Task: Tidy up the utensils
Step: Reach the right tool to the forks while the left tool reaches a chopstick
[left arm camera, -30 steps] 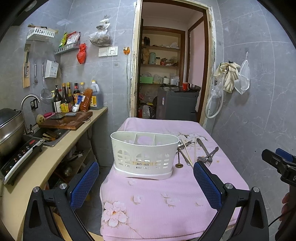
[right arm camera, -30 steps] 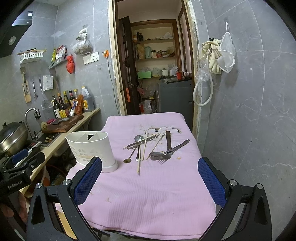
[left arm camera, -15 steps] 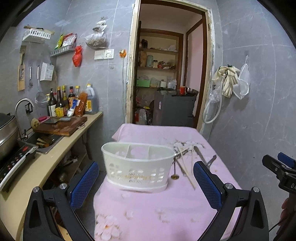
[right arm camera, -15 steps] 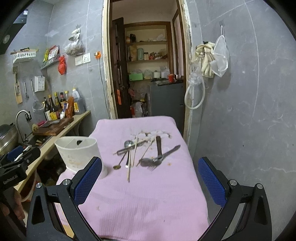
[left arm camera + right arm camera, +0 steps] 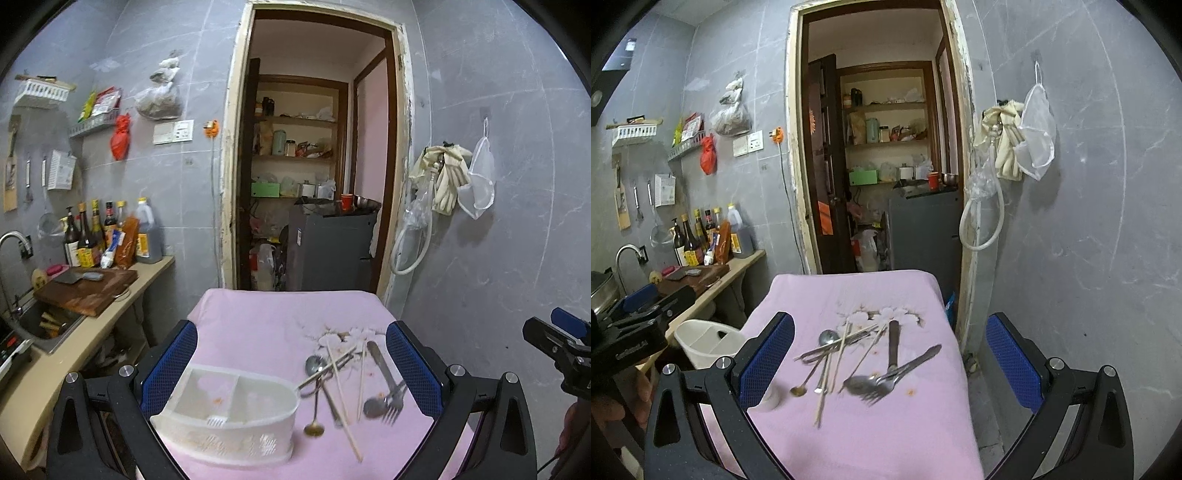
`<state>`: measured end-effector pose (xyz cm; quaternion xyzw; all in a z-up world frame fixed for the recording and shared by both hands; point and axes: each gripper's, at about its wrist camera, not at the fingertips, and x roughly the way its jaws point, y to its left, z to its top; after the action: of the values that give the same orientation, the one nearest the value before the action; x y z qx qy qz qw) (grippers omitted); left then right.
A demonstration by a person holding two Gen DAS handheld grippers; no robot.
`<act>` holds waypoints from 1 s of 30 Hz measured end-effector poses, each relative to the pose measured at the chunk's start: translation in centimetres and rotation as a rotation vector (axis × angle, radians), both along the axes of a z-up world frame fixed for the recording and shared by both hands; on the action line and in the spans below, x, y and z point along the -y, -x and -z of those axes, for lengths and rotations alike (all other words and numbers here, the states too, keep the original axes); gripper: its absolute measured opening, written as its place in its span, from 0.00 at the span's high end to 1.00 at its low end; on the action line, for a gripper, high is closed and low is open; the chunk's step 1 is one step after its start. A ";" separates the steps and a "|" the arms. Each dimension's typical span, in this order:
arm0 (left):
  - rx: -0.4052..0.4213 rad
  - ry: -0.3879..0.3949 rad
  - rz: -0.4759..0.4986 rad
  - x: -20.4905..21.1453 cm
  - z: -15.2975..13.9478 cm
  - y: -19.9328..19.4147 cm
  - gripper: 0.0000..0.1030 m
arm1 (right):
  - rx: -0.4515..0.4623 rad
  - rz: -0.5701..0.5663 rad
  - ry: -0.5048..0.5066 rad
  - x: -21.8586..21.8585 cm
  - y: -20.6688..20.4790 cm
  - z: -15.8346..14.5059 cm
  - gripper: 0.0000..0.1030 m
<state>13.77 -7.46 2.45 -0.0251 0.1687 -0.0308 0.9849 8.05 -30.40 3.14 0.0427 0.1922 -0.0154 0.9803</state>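
Observation:
A white plastic utensil basket (image 5: 225, 417) with dividers stands on the pink-clothed table (image 5: 266, 325), low in the left wrist view. To its right lies a loose pile of utensils (image 5: 343, 384): a fork (image 5: 393, 402), a small gold spoon (image 5: 314, 428), chopsticks and a ladle. My left gripper (image 5: 291, 369) hangs open above the basket and pile. In the right wrist view the utensils (image 5: 864, 362) lie straight ahead, with the basket (image 5: 705, 343) at the left. My right gripper (image 5: 890, 360) is open over them and holds nothing.
A counter (image 5: 122, 299) runs along the left with a cutting board (image 5: 85, 290), sauce bottles (image 5: 107, 240) and a sink. Beyond the table's far edge is a doorway (image 5: 314, 184) with a grey cabinet. Gloves and a hose (image 5: 997, 166) hang on the right wall.
Both grippers have moved forward and higher over the table. The basket and utensils now sit lower and closer in both views. Nothing on the table has been moved.

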 end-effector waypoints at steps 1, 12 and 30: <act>0.002 -0.002 0.010 0.7 -0.1 -0.9 0.00 | -0.006 -0.008 -0.012 0.8 -1.1 0.1 0.01; -0.092 0.006 0.100 6.8 1.4 -9.6 0.03 | -0.120 -0.078 -0.096 6.8 -11.0 3.9 0.26; -0.502 0.007 0.043 10.2 13.9 -18.3 0.62 | -0.451 -0.150 -0.249 7.4 -20.4 18.9 0.69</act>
<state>32.04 -17.71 -11.44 -0.0320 0.4085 -0.0451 0.9111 28.45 -37.83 -15.73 0.1442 0.4087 0.0718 0.8983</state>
